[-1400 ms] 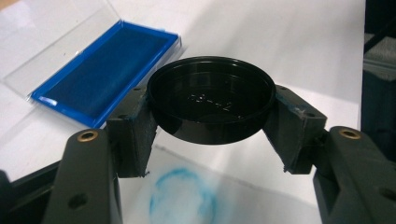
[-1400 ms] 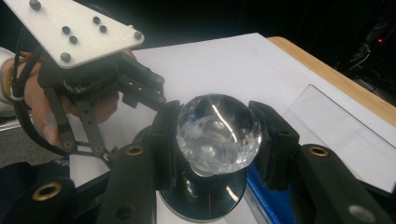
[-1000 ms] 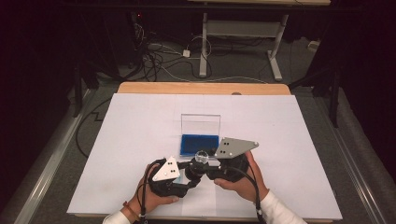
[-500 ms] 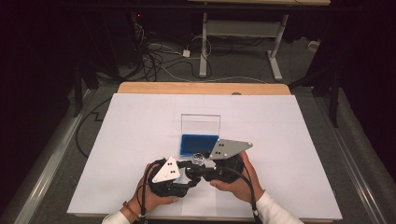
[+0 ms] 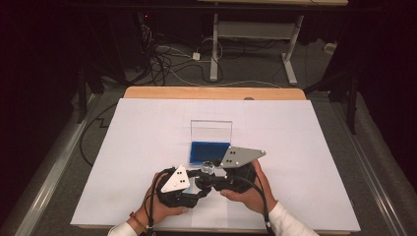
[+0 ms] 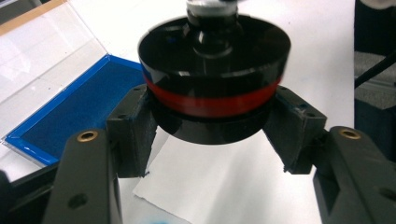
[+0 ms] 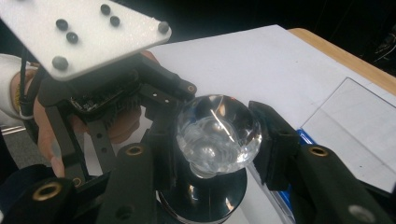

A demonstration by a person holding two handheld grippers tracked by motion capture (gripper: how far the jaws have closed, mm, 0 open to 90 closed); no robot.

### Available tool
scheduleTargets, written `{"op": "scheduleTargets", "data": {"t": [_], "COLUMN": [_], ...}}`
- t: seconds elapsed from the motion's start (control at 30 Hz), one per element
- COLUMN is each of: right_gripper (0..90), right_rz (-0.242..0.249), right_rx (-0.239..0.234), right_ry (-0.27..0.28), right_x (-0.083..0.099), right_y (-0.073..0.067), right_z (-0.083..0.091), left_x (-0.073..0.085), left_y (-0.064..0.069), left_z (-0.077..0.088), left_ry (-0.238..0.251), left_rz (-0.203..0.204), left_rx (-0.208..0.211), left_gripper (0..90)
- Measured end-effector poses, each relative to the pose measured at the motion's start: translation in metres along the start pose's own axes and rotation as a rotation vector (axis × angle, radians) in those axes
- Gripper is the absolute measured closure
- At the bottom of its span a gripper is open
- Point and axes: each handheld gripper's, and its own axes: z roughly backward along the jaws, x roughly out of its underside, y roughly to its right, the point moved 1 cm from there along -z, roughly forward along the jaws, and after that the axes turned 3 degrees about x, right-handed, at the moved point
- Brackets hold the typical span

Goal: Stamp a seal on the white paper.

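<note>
Black and red, the round stamp (image 6: 214, 88) sits tight between our left jaws. We see the left gripper (image 5: 194, 184) low on the white surface (image 5: 305, 142), with a person's left hand (image 5: 157, 209) around it. Its jaws pinch the wide black base of the stamp from both sides, just under the red ring. One pad presses on each side of the base. Under these jaws lies a small white sheet of paper (image 6: 210, 186). Off to the side of the jaws lies the blue ink pad (image 6: 77, 109), with its clear lid (image 6: 42, 60) standing open behind it.

Next comes the clear glass knob (image 7: 217, 133) on top of the stamp. Our right jaws pinch this knob, one pad on each side of it. The right gripper (image 5: 219, 177) is just beside the left one, and the two grippers meet at the stamp. The person's right hand (image 5: 251, 194) holds it from behind.

From the high view, the ink pad lies just past both pairs of jaws, very near them. The stamp sits between the two grippers, a little in front of the ink pad.
</note>
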Motion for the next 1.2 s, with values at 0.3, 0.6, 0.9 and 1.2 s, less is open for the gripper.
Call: {"op": "scheduleTargets", "data": {"t": [0.3,0.6,0.9,1.2], "right_gripper": [56.9,56.9,56.9,56.9], "right_rz": [0.005,0.003,0.009,0.008], "right_rx": [0.006,0.018,0.005,-0.016], "right_ry": [-0.004,-0.023,-0.07,-0.105], "right_x": [0.001,0.008,0.023,0.04], "right_y": [0.001,0.003,-0.002,-0.009], "right_z": [0.002,0.001,-0.008,-0.016], "left_x": [0.009,0.016,0.02,0.023], "left_y": [-0.007,-0.015,-0.021,-0.024], "left_z": [-0.002,0.005,0.013,0.022], "left_ry": [-0.058,-0.076,-0.076,-0.075], "left_rz": [-0.012,-0.003,0.007,0.011], "left_rx": [-0.026,-0.062,-0.085,-0.102], "left_gripper": [36.5,36.5,36.5,36.5]}}
